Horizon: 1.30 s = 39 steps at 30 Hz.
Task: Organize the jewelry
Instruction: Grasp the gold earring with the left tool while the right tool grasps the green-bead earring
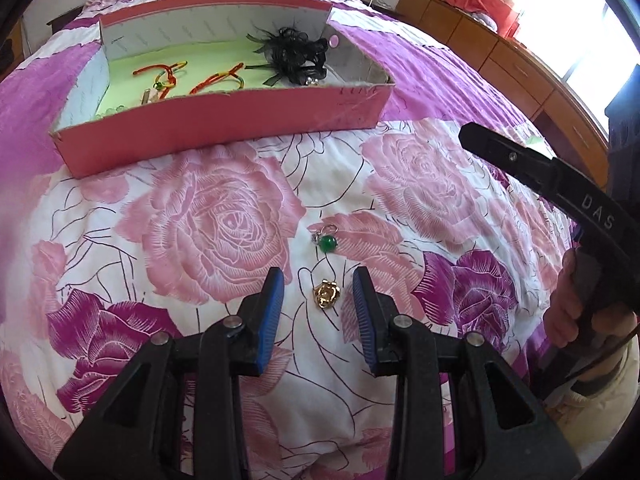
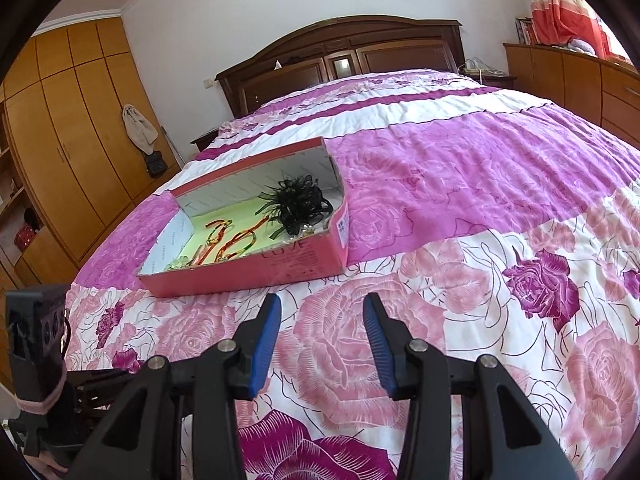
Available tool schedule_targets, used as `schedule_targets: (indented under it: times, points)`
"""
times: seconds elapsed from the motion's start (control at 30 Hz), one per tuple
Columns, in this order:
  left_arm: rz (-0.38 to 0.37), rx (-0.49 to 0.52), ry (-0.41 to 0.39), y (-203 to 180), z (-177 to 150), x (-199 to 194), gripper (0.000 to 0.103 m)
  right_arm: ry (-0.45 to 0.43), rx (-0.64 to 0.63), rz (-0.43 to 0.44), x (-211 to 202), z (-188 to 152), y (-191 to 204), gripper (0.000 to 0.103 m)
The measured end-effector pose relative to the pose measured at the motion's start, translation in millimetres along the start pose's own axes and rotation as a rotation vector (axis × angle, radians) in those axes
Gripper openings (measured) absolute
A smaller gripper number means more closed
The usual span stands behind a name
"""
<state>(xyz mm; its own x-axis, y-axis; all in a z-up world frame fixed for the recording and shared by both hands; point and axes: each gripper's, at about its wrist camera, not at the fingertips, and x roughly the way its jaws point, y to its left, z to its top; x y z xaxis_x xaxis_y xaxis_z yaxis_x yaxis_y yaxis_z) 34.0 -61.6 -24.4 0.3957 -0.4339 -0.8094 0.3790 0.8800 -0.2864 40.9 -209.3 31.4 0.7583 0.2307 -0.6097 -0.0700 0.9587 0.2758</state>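
We hold our left gripper (image 1: 319, 286) tilted down over the rose-printed bedspread (image 1: 224, 216), its blue pads (image 1: 272, 312) spread apart with nothing pinched. The gold pendant (image 1: 326, 293) lies on the cloth in the gap between the fingertips, touching neither pad. Just beyond the tips rests a green bead charm (image 1: 328, 240) with a small silver ring. Farther ahead and to the left sits the pink box (image 1: 224, 128), holding coloured cord bracelets (image 1: 218, 76) and a black ribbon hair piece (image 1: 296, 54) on its pale green floor. Our right gripper (image 2: 322, 312) also stands spread and empty above the bedspread, with the same box ahead and slightly left of its tips. A hand (image 1: 576, 312) grips its handle.
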Motion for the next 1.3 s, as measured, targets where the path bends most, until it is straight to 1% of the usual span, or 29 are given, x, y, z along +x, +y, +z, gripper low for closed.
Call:
schedule_targets:
  times: [0.27,0.33,0.4,0.43,0.57,0.73,0.83,0.97,1.1,1.3]
  points:
    - [-0.024,0.03,0.025,-7,-3,5,0.024,0.01,0.01,0.0,3,-1,-2,0.046]
    - [-0.021,0.037,0.029,-8,-3,6,0.019,0.01,0.009,-0.001,4,-1,-2,0.046]
    - [-0.011,0.039,0.037,-7,-3,10,0.009,0.01,0.01,0.0,4,-1,-2,0.046]
    - [-0.004,0.038,0.039,-6,-3,11,0.006,0.01,0.01,0.0,3,-1,-2,0.046]
    - [-0.006,0.034,0.036,-4,-4,11,0.006,0.01,0.009,0.0,4,-1,-1,0.046]
    - [0.0,0.031,0.006,-1,-1,2,0.006,0.011,0.008,0.002,4,-2,-1,0.046]
    - [0.025,0.018,-0.032,5,4,-5,0.006,0.013,0.003,0.009,4,-3,3,0.046]
    - [0.082,-0.009,-0.089,17,11,-14,0.006,0.024,-0.008,0.026,6,-4,11,0.046]
    - [0.162,-0.03,-0.135,31,13,-23,0.006,0.052,-0.03,0.055,12,-9,24,0.046]
    - [0.195,-0.06,-0.156,43,13,-25,0.006,0.104,-0.084,0.094,23,-20,47,0.046]
